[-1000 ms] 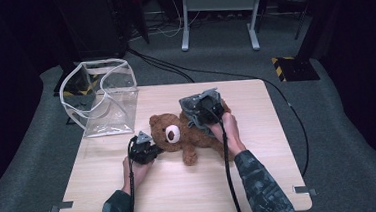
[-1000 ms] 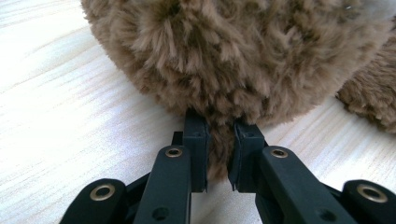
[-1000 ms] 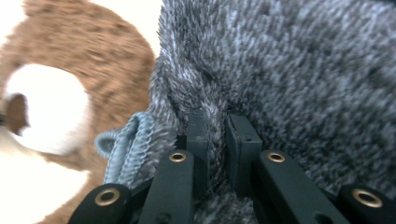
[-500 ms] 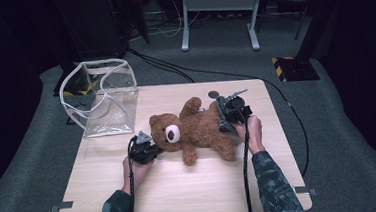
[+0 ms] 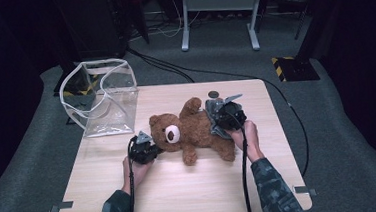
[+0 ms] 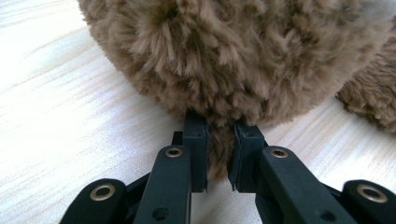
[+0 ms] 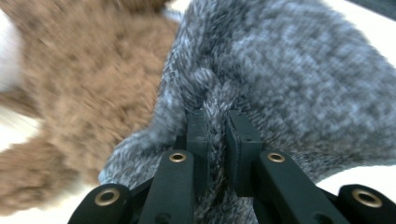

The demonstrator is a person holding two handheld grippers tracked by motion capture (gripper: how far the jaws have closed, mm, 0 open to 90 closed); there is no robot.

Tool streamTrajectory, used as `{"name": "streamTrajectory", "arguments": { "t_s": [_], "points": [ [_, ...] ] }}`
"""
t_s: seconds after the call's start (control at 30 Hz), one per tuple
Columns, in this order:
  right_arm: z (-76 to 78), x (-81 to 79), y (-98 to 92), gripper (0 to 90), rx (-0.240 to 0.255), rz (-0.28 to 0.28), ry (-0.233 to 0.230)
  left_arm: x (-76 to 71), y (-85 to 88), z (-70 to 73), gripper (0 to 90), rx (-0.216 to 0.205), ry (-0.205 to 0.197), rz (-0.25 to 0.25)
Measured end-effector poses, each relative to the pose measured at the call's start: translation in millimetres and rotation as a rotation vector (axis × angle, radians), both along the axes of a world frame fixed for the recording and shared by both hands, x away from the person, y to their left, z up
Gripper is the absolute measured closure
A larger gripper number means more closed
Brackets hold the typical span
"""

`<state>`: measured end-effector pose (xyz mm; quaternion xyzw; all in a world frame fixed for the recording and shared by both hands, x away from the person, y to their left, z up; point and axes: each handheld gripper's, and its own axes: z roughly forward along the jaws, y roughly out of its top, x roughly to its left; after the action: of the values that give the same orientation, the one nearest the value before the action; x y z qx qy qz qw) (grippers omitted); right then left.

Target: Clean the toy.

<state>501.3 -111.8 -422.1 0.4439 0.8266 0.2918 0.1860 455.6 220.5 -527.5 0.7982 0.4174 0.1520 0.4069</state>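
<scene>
High view: the teddy bear (image 5: 198,133) is laid on its back in the middle of the tabletop (image 5: 182,196). A tuft of its head fur is pinched by the left tongs (image 6: 219,140). A grey knit cloth (image 7: 289,84) at its legs is pinched by the right tongs (image 7: 219,135). The cloth could slip out or the bear be dragged if it is pulled too hard. Both forearms are stretched forward, low over the tabletop.

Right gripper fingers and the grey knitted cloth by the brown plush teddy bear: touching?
Touching. The right gripper view shows the right gripper fingers pinching a fold of grey knitted cloth between them.
</scene>
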Motion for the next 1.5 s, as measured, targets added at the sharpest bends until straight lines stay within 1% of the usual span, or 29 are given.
{"name": "streamTrajectory", "arguments": {
  "t_s": [0.1,0.17,0.23,0.3,0.37,0.4,0.43,0.47,0.5,0.57,0.63,0.73,0.77,0.8,0.9,0.97,1.0,1.07,1.13,1.17,1.2,1.27,1.3,1.33,1.37,1.4,1.43,1.47,1.5],
  "points": [
    [-14.4,7.8,-8.3,81.5,0.005,-0.036,0.024,0.3,0.2,0.0,79.3,0.0,0.0,-0.002],
    [-24.4,14.7,-16.4,81.5,-0.031,-0.083,0.047,0.1,0.3,0.2,79.3,0.003,0.001,-0.001],
    [-33.9,21.3,-27.1,81.4,-0.044,-0.118,0.074,0.2,0.3,0.2,79.3,0.003,0.001,-0.001],
    [-33.3,20.5,-32.4,81.4,-0.018,-0.13,0.074,0.1,0.3,0.2,79.3,0.002,0.002,0.0],
    [-23.5,12.8,-29.9,81.3,0.001,-0.118,0.046,0.3,0.4,0.2,79.3,0.004,0.001,-0.003],
    [-17.0,8.5,-26.3,81.3,0.01,-0.1,0.023,0.1,0.2,0.2,79.3,0.002,0.002,0.0],
    [-9.0,3.1,-20.8,81.3,0.022,-0.084,0.013,0.3,0.3,0.0,79.3,0.001,0.0,-0.003],
    [-1.3,-1.2,-15.0,81.2,0.028,-0.05,-0.019,0.3,0.3,0.0,79.3,0.002,-0.001,-0.004],
    [6.7,-6.0,-7.1,81.2,0.031,-0.028,-0.037,0.3,0.3,0.0,79.3,0.002,0.0,-0.004],
    [19.8,-14.1,11.5,81.2,0.036,0.036,-0.071,0.2,0.2,0.0,79.4,0.001,-0.001,-0.003],
    [28.0,-21.1,32.9,81.0,0.037,0.092,-0.088,0.2,0.2,0.0,79.3,0.002,-0.001,-0.004],
    [31.0,-24.9,64.2,80.8,0.033,0.175,-0.105,0.2,0.7,0.2,79.4,0.007,0.0,-0.008],
    [31.0,-24.9,64.2,80.8,0.033,0.175,-0.105,0.2,0.7,0.2,79.3,0.007,0.0,-0.008],
    [26.5,-22.8,84.4,80.9,0.009,0.225,-0.106,-0.1,0.2,0.1,79.3,-0.001,0.002,-0.002],
    [16.2,-16.4,99.9,81.0,-0.024,0.243,-0.081,0.0,0.5,0.2,79.3,0.002,0.002,0.0],
    [8.2,-11.5,101.4,81.3,-0.054,0.237,-0.081,-0.1,1.1,0.5,79.4,-0.003,0.01,-0.002],
    [4.6,-9.7,99.2,81.5,-0.063,0.22,-0.067,-0.1,0.9,0.0,79.3,-0.006,0.004,0.002],
    [1.0,-4.7,88.8,82.0,-0.037,0.198,-0.047,-0.1,1.2,0.1,79.3,-0.003,0.005,-0.003],
    [2.1,-5.0,82.8,82.0,-0.021,0.161,-0.046,-0.2,0.9,0.0,79.3,-0.006,0.004,-0.001],
    [3.4,-6.1,81.5,82.0,-0.025,0.153,-0.05,-0.2,1.1,0.1,79.2,-0.004,0.005,-0.002],
    [4.3,-6.8,81.0,82.0,-0.039,0.157,-0.071,-0.2,0.9,0.0,79.3,-0.007,0.005,0.0],
    [5.7,-9.7,80.9,82.0,-0.056,0.147,-0.065,0.0,1.0,0.0,79.2,-0.008,0.006,0.0],
    [5.7,-11.4,80.2,82.0,-0.056,0.134,-0.05,0.1,0.9,0.1,79.2,-0.008,0.007,0.0],
    [5.1,-10.6,78.4,82.0,-0.051,0.136,-0.06,0.1,0.7,0.1,79.2,-0.006,0.008,0.001],
    [4.7,-9.0,75.4,82.0,-0.055,0.154,-0.078,0.6,0.8,0.2,79.1,-0.001,0.004,-0.004],
    [4.7,-10.7,74.3,82.0,-0.042,0.129,-0.065,1.0,0.5,0.3,79.2,-0.002,0.005,-0.005],
    [5.1,-11.0,71.6,82.0,-0.045,0.125,-0.061,1.4,0.0,0.1,79.2,-0.007,0.005,-0.005],
    [5.2,-10.7,68.4,82.0,-0.043,0.123,-0.064,1.9,0.0,0.5,79.1,0.001,0.008,-0.009],
    [5.4,-11.1,65.7,82.0,-0.038,0.111,-0.059,2.3,-0.8,0.1,79.2,-0.008,0.007,-0.005]
  ]
}}
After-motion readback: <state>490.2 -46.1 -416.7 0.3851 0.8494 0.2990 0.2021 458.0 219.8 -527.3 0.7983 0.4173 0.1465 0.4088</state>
